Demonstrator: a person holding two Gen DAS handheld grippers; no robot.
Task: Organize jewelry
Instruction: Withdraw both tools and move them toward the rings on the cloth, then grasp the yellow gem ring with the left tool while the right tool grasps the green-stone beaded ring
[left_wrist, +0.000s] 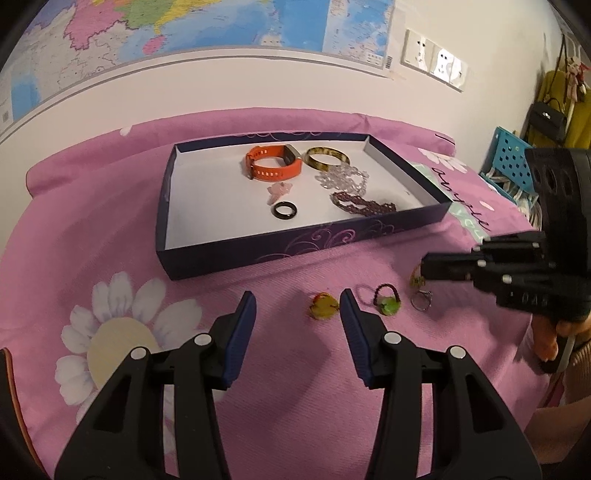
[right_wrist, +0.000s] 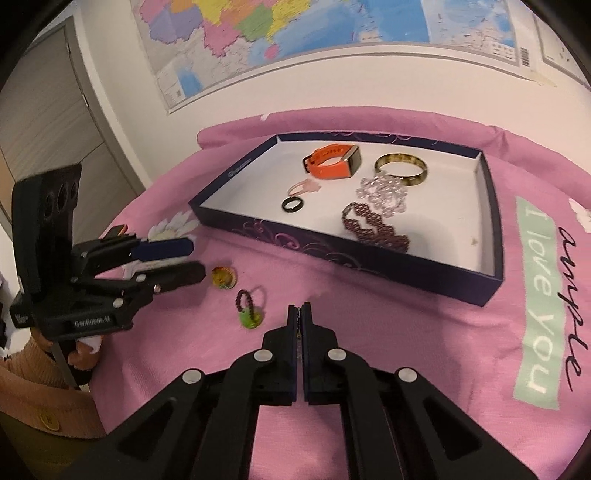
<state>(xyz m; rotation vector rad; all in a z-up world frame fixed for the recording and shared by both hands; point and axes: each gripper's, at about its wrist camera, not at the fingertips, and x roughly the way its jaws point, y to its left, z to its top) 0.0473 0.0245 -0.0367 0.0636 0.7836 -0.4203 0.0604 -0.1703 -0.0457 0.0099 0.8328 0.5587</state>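
A dark purple tray (left_wrist: 295, 240) (right_wrist: 332, 254) holds an orange watch (left_wrist: 273, 162) (right_wrist: 332, 162), a bangle (left_wrist: 327, 157) (right_wrist: 402, 168), clear beads (left_wrist: 343, 179), a dark beaded bracelet (left_wrist: 364, 203) (right_wrist: 373, 225) and a black ring (left_wrist: 284, 210) (right_wrist: 293, 204). On the pink cloth in front lie a yellow charm (left_wrist: 324, 305) (right_wrist: 223, 277), a green charm with a bead loop (left_wrist: 388, 301) (right_wrist: 249, 312) and a silver ring (left_wrist: 421, 299). My left gripper (left_wrist: 298, 306) (right_wrist: 197, 260) is open beside the yellow charm. My right gripper (right_wrist: 300, 310) (left_wrist: 424, 266) is shut, with a small yellowish trinket (left_wrist: 416, 280) at its tip.
A wall with a map (left_wrist: 184, 29) stands behind the table. A blue perforated basket (left_wrist: 509, 158) and hanging bags (left_wrist: 550, 114) are at the far right. A grey door (right_wrist: 44, 122) is at the left. The pink cloth has printed lettering (right_wrist: 535, 306) on the right.
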